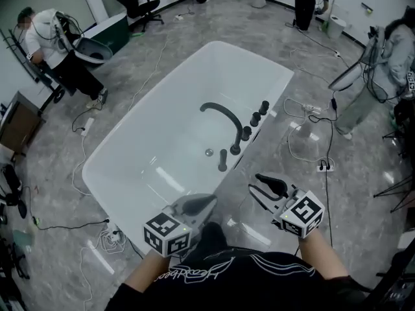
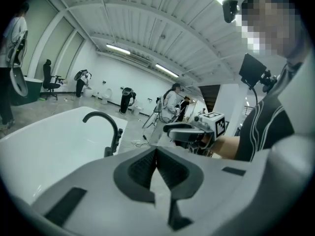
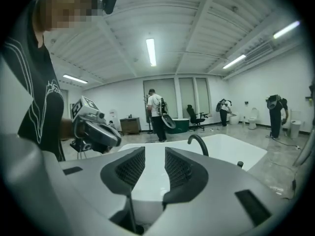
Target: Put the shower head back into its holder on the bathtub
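Note:
The white bathtub (image 1: 139,154) lies ahead of me, with a black arched faucet (image 1: 220,114) and a row of black knobs (image 1: 255,118) on its right rim. A short black upright piece (image 1: 222,160) stands at the near end of that row; I cannot tell whether it is the shower head. My left gripper (image 1: 211,199) is shut and empty, raised over the tub's near end. My right gripper (image 1: 253,181) is open with nothing between its jaws, just off the tub's right rim. The left gripper view shows the faucet (image 2: 106,124) and the right gripper (image 2: 184,131).
Cables (image 1: 301,138) and a power strip (image 1: 324,167) lie on the grey floor right of the tub, and more cable (image 1: 107,238) at the near left. A person (image 1: 58,44) sits at the far left; another (image 1: 373,76) stands at the right. An office chair (image 1: 139,5) stands behind.

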